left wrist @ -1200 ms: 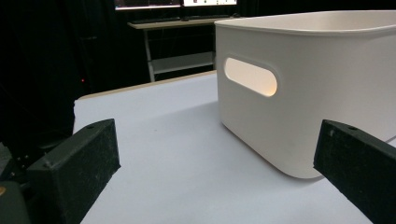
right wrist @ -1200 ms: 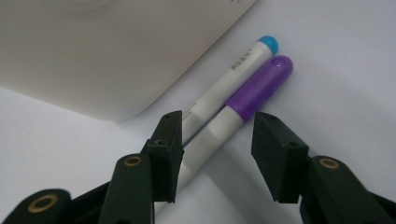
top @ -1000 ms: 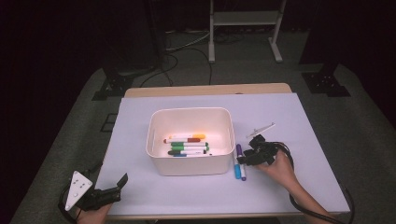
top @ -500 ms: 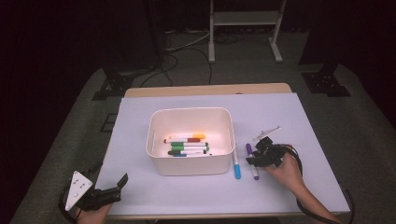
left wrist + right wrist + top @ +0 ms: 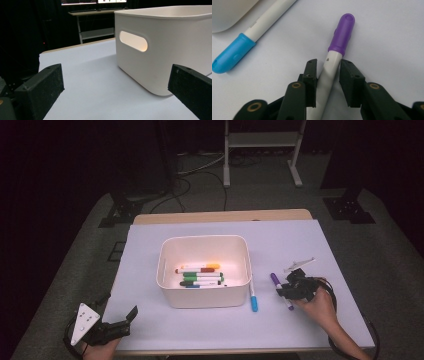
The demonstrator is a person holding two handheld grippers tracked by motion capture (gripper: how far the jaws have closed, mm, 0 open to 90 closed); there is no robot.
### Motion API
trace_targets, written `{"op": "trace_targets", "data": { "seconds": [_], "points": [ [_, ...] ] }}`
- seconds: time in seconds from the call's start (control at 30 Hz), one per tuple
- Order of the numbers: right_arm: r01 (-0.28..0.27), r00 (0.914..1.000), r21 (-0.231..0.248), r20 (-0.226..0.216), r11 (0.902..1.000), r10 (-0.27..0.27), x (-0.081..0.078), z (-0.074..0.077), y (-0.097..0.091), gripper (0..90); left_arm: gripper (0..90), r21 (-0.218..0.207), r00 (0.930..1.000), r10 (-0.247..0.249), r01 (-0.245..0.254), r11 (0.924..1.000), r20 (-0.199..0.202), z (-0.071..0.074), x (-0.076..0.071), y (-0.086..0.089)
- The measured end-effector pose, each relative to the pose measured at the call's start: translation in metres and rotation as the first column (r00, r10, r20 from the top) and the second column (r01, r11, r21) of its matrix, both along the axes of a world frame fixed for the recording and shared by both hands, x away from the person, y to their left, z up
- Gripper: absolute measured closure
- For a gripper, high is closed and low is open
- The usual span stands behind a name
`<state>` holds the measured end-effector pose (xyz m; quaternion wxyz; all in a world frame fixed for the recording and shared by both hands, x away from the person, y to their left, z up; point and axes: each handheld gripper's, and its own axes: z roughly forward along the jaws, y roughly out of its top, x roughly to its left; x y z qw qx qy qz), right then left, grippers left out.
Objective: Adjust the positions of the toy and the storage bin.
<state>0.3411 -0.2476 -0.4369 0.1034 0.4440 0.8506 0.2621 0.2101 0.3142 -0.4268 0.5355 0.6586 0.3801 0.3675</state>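
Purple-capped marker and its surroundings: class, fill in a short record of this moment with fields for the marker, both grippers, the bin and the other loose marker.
Purple-capped marker: lies on the table, white barrel between the right gripper's jaws.
Right gripper: jaws have just been closing on the barrel; a firm grip cannot be told.
Left gripper: open, holding nothing, beside the bin.
White bin: holds several markers.
Blue-capped marker: on the table, right of the bin.

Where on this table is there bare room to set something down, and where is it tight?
Free: the far strip behind the white bin, the left strip beside it, and the near edge between the left gripper and the blue marker. Crowded: right of the bin, where the blue marker, purple marker and right gripper sit close.
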Motion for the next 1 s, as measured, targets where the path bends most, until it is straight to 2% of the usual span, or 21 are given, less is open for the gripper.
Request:
{"op": "trace_targets", "data": {
  "seconds": [0.27,0.6,0.77,1.0],
  "points": [
    [0.010,0.9999,-0.009,0.008,0.9999,-0.010,0.000,0.000,-0.002,75.0,0.0,-0.001,1.0000,0.001,-0.001,1.0000,0.001,0.000,0.000,0.000],
    [0.014,0.9996,0.034,-0.024,0.9993,-0.013,0.001,0.003,-0.009,75.7,0.0,0.002,1.0000,0.000,0.000,1.0000,-0.001,0.000,0.000,0.000],
    [0.020,0.9995,0.084,-0.026,0.9963,-0.018,-0.002,0.014,-0.017,75.7,0.0,0.004,1.0000,-0.001,0.001,1.0000,-0.001,0.000,0.001,0.000],
    [0.001,0.9999,0.160,-0.011,0.9871,0.001,-0.007,0.042,-0.023,75.7,0.0,0.004,1.0000,-0.002,0.002,1.0000,-0.003,0.000,0.001,-0.001]
  ]
}}
